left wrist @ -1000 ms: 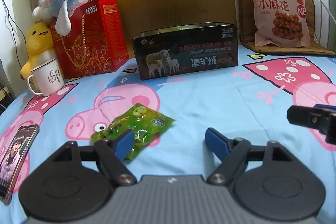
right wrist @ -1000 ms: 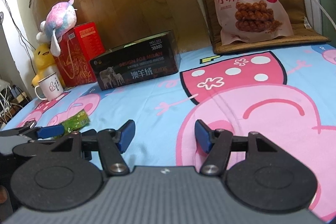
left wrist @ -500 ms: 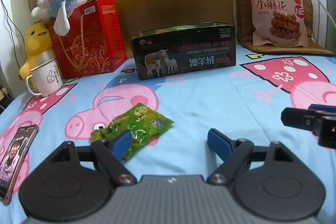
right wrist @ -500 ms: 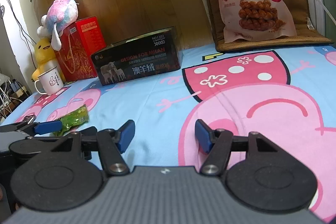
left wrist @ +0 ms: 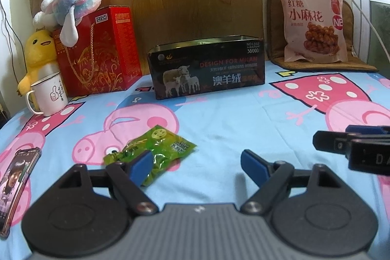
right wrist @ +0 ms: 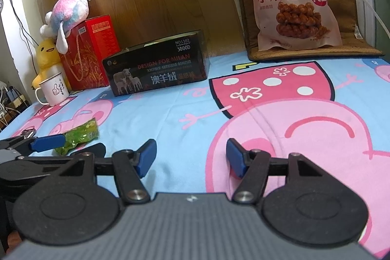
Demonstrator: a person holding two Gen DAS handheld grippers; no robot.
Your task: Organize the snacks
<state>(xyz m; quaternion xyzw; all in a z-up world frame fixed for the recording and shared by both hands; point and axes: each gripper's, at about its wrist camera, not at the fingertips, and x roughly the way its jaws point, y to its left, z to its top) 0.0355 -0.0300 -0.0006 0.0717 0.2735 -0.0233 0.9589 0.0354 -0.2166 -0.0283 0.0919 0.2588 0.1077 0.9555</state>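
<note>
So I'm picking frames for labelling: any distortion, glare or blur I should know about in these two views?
Left wrist view: strong fisheye bending, dark corners; glare on the phone screen; the right gripper at the right edge is soft. Right wrist view: same curved edges; the pink snack bag shows light sheen but its print reads; the green snack packet looks slightly blurred.

cartoon bedsheet [left wrist: 219, 118], green snack packet [left wrist: 156, 150], black box [left wrist: 207, 72]

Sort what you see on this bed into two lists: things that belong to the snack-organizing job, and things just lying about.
Belong to the job:
green snack packet
pink snack bag
open black box
left tongs, open
right tongs, open

Just lying about:
phone
white mug
red gift box
yellow duck plush
pastel plush
</note>
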